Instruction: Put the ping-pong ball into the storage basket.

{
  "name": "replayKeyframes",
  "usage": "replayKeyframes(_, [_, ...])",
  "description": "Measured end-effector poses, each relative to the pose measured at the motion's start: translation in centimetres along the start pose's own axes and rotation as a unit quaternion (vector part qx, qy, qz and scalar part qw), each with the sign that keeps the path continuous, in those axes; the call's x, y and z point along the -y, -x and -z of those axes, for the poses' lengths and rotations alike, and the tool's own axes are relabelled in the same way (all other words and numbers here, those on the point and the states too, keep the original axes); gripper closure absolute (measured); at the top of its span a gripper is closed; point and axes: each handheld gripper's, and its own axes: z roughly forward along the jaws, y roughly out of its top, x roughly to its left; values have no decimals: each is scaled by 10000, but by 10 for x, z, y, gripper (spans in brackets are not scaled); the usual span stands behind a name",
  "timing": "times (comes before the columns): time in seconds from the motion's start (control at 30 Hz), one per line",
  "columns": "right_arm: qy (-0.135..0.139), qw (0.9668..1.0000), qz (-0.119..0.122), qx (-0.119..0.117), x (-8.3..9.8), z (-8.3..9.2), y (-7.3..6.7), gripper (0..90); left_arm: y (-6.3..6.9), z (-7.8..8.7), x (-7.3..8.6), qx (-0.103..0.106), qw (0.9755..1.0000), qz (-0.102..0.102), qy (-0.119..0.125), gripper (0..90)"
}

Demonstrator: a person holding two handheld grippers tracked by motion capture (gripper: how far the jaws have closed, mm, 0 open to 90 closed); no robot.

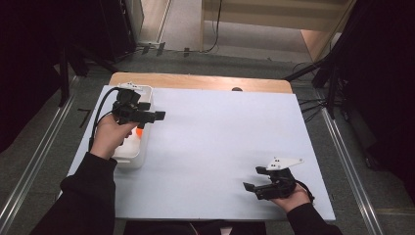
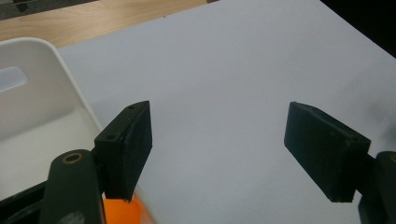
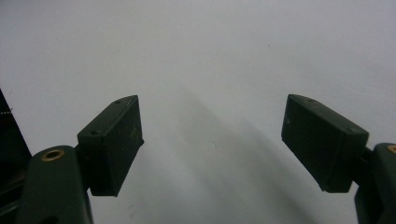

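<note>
A: How many grippers are at the tabletop (image 1: 215, 147)?

B: Two, one in each hand. The left gripper (image 1: 157, 116) hangs over the right rim of one white bin (image 1: 132, 156) at the tabletop's left edge. The right gripper (image 1: 248, 186) sits low near the front right corner, well apart from the bin.

A: And their jaws?

B: Both pairs stand wide apart with nothing between them. In the left gripper view the left gripper (image 2: 219, 154) has bare white tabletop (image 2: 224, 70) between its two black pads (image 2: 322, 149). The right gripper view gives the same: the right gripper (image 3: 212, 149), two pads (image 3: 322, 144), white surface between.

A: What is in the bin?

B: One orange thing (image 1: 139, 132), lying inside by the right wall, just under the left gripper. In the left gripper view the orange thing (image 2: 122, 212) peeks out below the left pad, beside the bin (image 2: 60, 70) wall. What it is cannot be told.

A: Anything else?

B: One strip of bare wood (image 1: 195, 81) along the far edge.
</note>
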Motion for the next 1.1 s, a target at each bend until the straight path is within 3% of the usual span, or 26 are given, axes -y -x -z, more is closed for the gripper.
replayKeyframes(0.5, [-10,10000,-9,-3,0,1,0,190,18,-10,2,163,9992,-359,-86,242])
replayKeyframes(0.77, [-7,10000,-3,-5,0,1,0,190,26,-14,4,303,9988,-393,-39,242])
replayKeyframes(1.1, [-5,10000,-5,-7,0,1,0,190,35,-18,8,333,9980,-540,-8,243])
